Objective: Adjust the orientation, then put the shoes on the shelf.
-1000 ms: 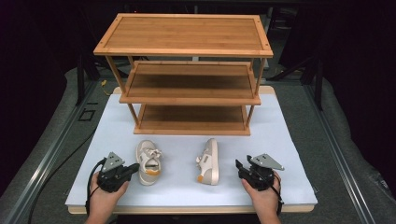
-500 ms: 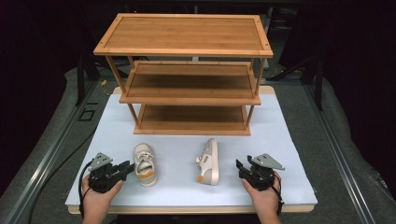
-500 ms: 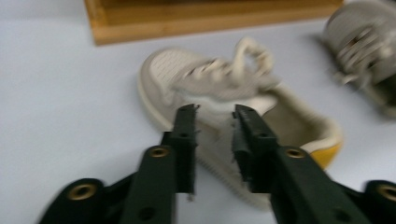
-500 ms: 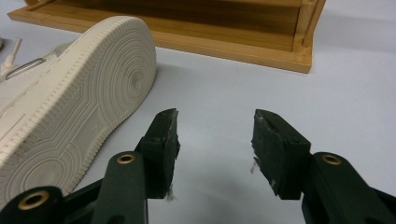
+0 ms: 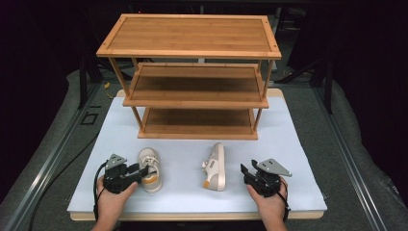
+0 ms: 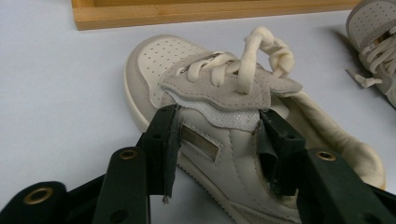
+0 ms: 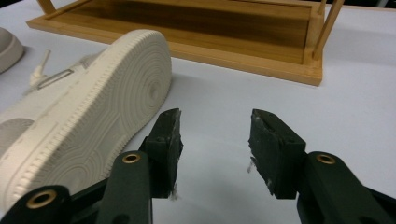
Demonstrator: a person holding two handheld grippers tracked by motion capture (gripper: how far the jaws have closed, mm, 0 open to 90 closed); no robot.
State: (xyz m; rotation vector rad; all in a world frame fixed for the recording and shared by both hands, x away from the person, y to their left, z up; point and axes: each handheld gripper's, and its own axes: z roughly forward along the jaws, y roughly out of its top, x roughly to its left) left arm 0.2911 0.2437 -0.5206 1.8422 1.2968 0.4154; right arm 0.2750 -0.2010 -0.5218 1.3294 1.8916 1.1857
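A cream sneaker stands upright on the white mat, toe toward the rack. My left gripper is open at its near side. In the left gripper view the gripper has its jaws on either side of that sneaker's upper, just below the grey strap and laces. A second cream sneaker lies on its side at mid-table, its ribbed sole turned toward my right gripper. The right gripper stands open to that shoe's right, nothing between its jaws.
A three-tier wooden shoe rack stands at the back of the white mat; its bottom shelf lies just beyond the shoes. Grey floor and metal rails flank the table. A hand holds each gripper at the front edge.
The left gripper drew back to the left, then came forward onto the upright sneaker, which has turned slightly. The right gripper and the side-lying sneaker have stayed put.
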